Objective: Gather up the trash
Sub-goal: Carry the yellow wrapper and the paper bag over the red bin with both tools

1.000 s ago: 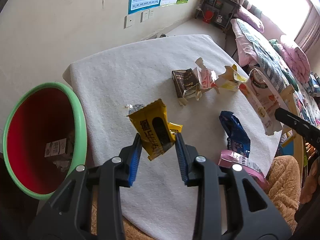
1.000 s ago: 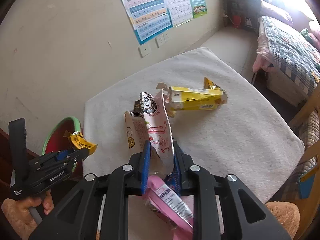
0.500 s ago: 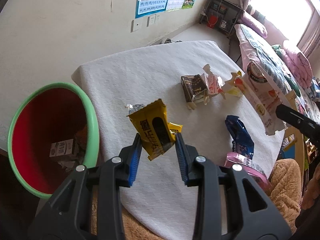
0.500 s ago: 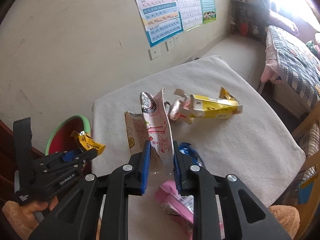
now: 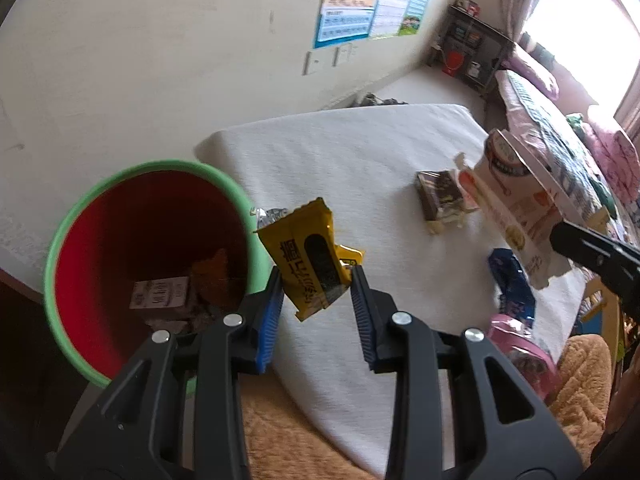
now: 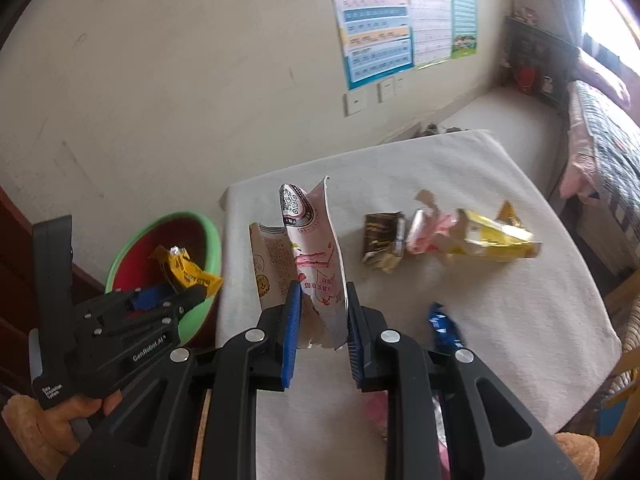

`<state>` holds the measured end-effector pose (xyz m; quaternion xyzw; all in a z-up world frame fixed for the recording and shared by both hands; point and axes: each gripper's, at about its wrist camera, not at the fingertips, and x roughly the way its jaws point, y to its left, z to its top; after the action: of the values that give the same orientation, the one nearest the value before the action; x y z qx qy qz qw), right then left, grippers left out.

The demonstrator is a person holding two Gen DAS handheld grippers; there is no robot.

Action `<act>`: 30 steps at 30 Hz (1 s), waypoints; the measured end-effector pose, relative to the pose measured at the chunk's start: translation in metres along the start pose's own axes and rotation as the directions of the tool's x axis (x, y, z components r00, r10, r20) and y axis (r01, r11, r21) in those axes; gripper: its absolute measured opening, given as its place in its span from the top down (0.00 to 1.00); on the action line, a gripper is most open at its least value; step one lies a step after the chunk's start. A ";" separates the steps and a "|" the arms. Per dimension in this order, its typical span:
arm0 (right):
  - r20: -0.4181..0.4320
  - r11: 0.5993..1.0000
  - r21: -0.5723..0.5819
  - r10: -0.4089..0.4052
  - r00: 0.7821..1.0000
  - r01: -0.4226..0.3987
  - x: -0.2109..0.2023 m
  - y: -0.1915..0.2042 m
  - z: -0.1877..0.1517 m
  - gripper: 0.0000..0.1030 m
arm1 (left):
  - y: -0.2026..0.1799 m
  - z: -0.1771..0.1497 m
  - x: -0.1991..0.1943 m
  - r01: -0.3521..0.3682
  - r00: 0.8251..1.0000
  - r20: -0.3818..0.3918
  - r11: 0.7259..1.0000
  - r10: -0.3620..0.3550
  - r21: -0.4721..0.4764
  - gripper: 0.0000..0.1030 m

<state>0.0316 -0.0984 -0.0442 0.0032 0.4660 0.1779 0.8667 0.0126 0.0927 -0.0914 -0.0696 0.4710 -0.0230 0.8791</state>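
Left tool [image 5: 316, 280]: I grip the yellow wrapper [image 5: 308, 256] between my blue pads; it sticks up out of the tool, tilted.
Yellow wrapper, place: in the air at the table edge, just beside the bin rim; from my right camera it shows over the bin mouth [image 6: 186, 270].
Bin [image 5: 80, 208]: green rim, red inside, standing right against the table's side. Down in it I see a small printed carton [image 5: 160, 294] and other scraps.
Right tool [image 6: 320, 312]: I clamp the pink-white pouch [image 6: 316, 256], upright, its torn top open above the pads.
Pouch, place: held clear above the table, near the side where the bin stands; in my left camera it hangs at the right [image 5: 520, 200].
Table [image 6: 500, 320]: covered in a white cloth.
Trash on the table: a dark brown wrapper [image 6: 380, 240], a crumpled pink one [image 6: 424, 228] touching it, and a yellow pack [image 6: 492, 236] just beside that, all in a row.
Blue wrapper [image 6: 444, 328]: lying apart from that row, close to my right tool.
Pink packet [image 5: 516, 340]: at the near table edge, next to the blue wrapper; blurred.
Wall: charts [image 6: 400, 20] hanging, switches under them.
Bed [image 6: 608, 128]: off to the right, beyond the table.
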 end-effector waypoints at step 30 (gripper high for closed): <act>-0.098 0.975 -0.163 0.134 0.986 -0.149 0.055 0.104 0.012 0.79 | 0.118 -0.011 -0.010 -0.170 0.985 -0.005 0.962 0.173 -0.215 0.68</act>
<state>0.0370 0.0176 -0.0644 -0.0452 0.4848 0.2783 0.8279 -0.0054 0.2096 -0.1063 -0.1233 0.4689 0.1048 0.8683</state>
